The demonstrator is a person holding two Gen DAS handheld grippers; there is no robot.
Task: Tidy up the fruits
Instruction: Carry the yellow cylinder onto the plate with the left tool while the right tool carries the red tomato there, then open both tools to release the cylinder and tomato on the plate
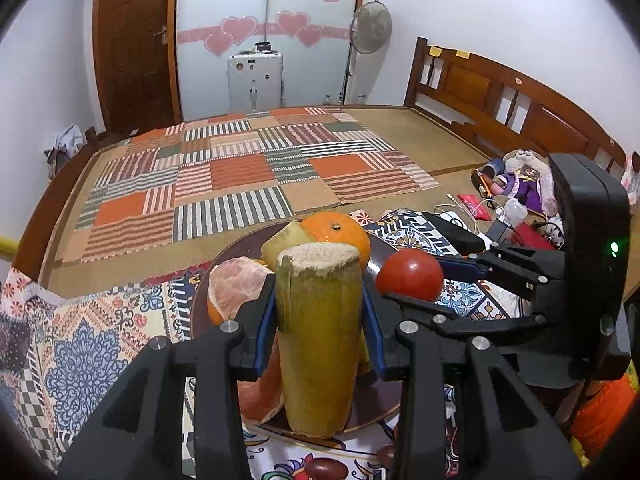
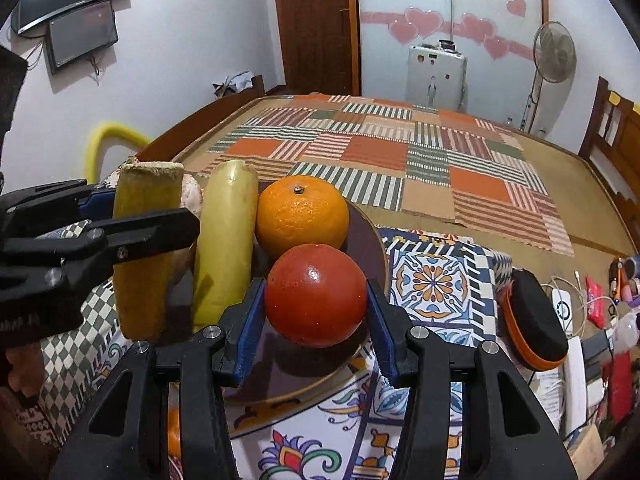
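Clamping an upright cane piece [image 1: 318, 340], the left tool [image 1: 319, 334] grips; the right tool [image 2: 316, 304] pinches a tomato [image 2: 316, 295].

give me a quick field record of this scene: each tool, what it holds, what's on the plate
left tool: shut on cut yellow-green stalk, held upright over plate
right tool: shut on red fruit, at plate
plate: dark, round, on patterned cloth
on plate: orange, second pale stalk, peeled citrus
orange vs red fruit: orange just behind it
background: patchwork mat
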